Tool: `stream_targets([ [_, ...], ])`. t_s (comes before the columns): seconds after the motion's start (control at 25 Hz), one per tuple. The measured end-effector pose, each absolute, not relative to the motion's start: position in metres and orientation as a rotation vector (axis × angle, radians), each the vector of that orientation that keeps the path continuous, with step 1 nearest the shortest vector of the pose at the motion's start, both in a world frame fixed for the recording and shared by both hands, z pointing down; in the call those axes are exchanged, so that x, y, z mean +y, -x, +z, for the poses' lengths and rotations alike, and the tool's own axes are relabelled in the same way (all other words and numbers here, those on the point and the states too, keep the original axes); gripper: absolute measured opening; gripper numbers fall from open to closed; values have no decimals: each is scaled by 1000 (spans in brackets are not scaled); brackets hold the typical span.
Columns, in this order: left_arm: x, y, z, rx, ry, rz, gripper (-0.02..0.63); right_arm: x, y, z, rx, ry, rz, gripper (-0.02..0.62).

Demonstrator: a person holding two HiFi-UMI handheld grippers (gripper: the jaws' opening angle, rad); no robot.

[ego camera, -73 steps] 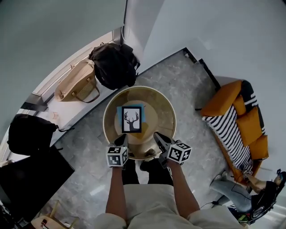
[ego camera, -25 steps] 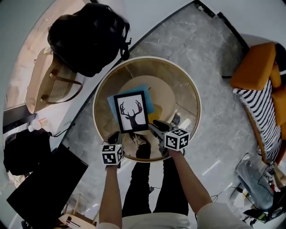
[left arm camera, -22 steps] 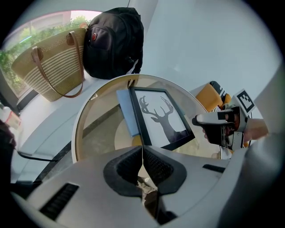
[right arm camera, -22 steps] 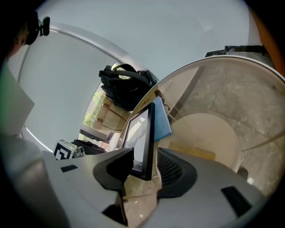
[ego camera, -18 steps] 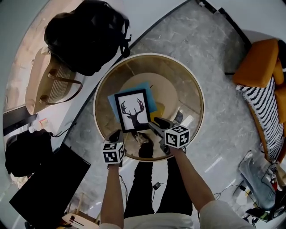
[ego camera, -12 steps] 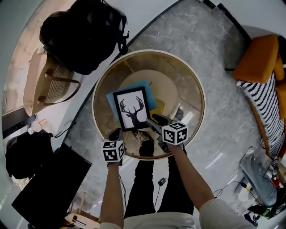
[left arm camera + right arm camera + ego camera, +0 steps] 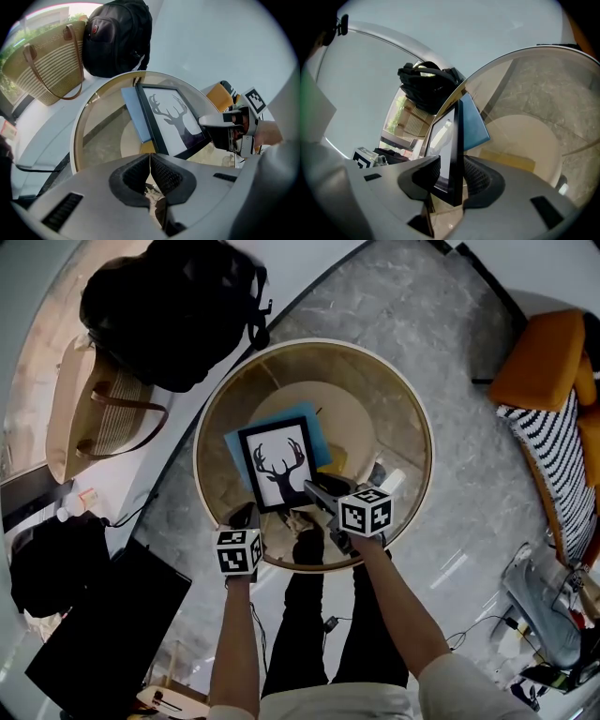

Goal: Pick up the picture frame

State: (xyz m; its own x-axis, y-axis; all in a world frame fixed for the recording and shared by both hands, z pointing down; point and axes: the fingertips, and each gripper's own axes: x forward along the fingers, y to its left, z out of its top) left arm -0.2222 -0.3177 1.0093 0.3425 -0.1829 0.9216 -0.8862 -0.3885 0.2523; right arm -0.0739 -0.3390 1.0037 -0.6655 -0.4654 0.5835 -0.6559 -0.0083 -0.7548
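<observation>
round glass table bears picture frame; grey marble floor, orange sofa

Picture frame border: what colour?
The rectangular picture frame border is black; head view shows it best.

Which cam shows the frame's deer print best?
Head view: the picture frame faces the lens, nearly the whole deer visible. Left gripper view shows it slanted, its near corner behind the right gripper. Right gripper view sees it edge-on between that gripper's jaws, which have just been opening.

head view: high, steeply down | gripper views: low, close, along own jaws | shared: picture frame, glass table
</observation>
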Motion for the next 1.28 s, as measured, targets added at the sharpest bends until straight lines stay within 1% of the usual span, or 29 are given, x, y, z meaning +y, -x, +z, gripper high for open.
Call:
stream_targets([
  [0.16,-323,222,1010,-963,-1788,1072,21,-339,74,1004,-2091,-1172,1808,161],
  [0.36,-327,223,1012,-968,-1781,1067,21,-341,71,991,-2164,-1075,2000,161],
  [0.52,-334,225,1012,-974,-1785,1063,21,-340,72,972,-2260,-939,2126,130],
  [0.68,-336,226,1011,-970,-1790,1064,21,-333,87,967,-2276,-805,2115,126],
  [0.88,-337,224,1009,-957,-1802,1058,21,-330,100,970,-2248,-809,2142,116],
  [1.04,-336,222,1009,-943,-1812,1045,21,-329,110,972,-2221,-813,2115,78],
  [1.08,-336,222,1008,-937,-1816,1043,21,-329,110,973,-2209,-823,2109,57],
  [1.28,-333,213,998,-939,-1818,1018,23,-323,109,963,-2177,-823,2110,52],
])
